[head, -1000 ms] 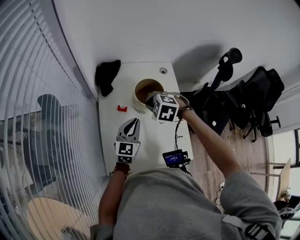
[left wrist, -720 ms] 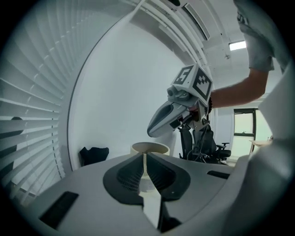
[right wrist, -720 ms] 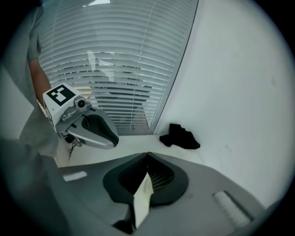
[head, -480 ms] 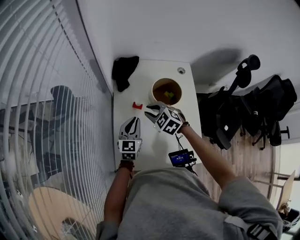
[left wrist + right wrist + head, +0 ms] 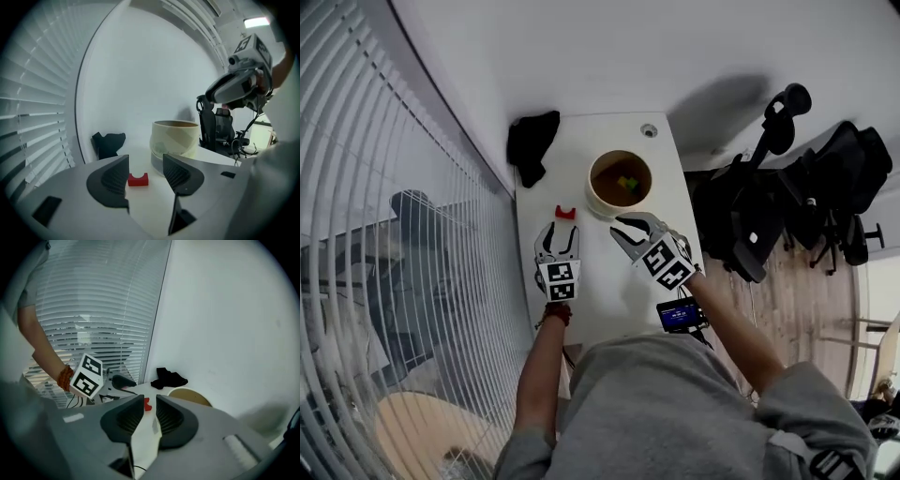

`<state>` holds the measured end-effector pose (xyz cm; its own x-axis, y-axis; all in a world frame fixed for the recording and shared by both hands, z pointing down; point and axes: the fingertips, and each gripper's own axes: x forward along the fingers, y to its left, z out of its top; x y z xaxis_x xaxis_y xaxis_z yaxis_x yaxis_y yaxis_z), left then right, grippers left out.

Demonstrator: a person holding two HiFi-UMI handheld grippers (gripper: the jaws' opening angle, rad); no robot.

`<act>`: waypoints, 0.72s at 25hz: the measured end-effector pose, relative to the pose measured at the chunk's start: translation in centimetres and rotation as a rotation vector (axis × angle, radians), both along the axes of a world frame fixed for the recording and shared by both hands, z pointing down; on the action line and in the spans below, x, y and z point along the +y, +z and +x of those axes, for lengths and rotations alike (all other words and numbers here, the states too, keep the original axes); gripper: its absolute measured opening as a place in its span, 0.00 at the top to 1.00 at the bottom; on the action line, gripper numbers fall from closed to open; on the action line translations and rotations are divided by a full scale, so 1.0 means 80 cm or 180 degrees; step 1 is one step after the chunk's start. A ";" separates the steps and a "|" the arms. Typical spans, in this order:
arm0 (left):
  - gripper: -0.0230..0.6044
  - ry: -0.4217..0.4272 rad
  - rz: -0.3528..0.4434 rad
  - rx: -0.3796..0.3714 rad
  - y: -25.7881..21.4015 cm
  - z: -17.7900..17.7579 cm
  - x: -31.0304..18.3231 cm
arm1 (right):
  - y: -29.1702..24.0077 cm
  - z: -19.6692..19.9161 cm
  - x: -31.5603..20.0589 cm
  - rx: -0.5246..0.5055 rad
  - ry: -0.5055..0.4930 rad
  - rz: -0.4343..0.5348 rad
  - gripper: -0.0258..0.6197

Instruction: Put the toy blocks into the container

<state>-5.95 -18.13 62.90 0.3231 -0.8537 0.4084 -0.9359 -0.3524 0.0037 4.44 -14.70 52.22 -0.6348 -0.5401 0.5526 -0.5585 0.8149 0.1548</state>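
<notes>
A red arch-shaped toy block (image 5: 565, 213) lies on the white table (image 5: 591, 291), left of the round tan container (image 5: 621, 181). Inside the container lies a yellow-green block (image 5: 627, 184). My left gripper (image 5: 559, 232) sits just short of the red block (image 5: 138, 179). Its jaws have just been opening and stand open; the block shows past their tips, with nothing between the pads. My right gripper (image 5: 629, 228) hovers in front of the container (image 5: 190, 396). Its jaws have also been opening and are empty, with the red block (image 5: 147, 404) showing far off through the gap.
A black cloth (image 5: 532, 142) lies at the table's far left corner, and a small round fitting (image 5: 649, 130) sits behind the container. A phone-like device with a cable (image 5: 680, 315) rests at the near right edge. Blinds run along the left; office chairs (image 5: 787, 187) stand to the right.
My right gripper pulled back from over the container toward me and opened. My left gripper moved forward and down toward the red block and its jaws spread apart.
</notes>
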 end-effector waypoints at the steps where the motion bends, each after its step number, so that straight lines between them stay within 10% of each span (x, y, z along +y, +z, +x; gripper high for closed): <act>1: 0.62 0.0031 -0.0077 -0.0052 0.015 0.003 -0.004 | -0.003 0.005 0.001 -0.0025 0.0047 0.0013 0.82; 18: 0.49 0.0130 -0.1039 -0.0181 0.138 -0.004 -0.057 | -0.042 0.039 0.021 -0.0242 0.0425 0.0083 0.82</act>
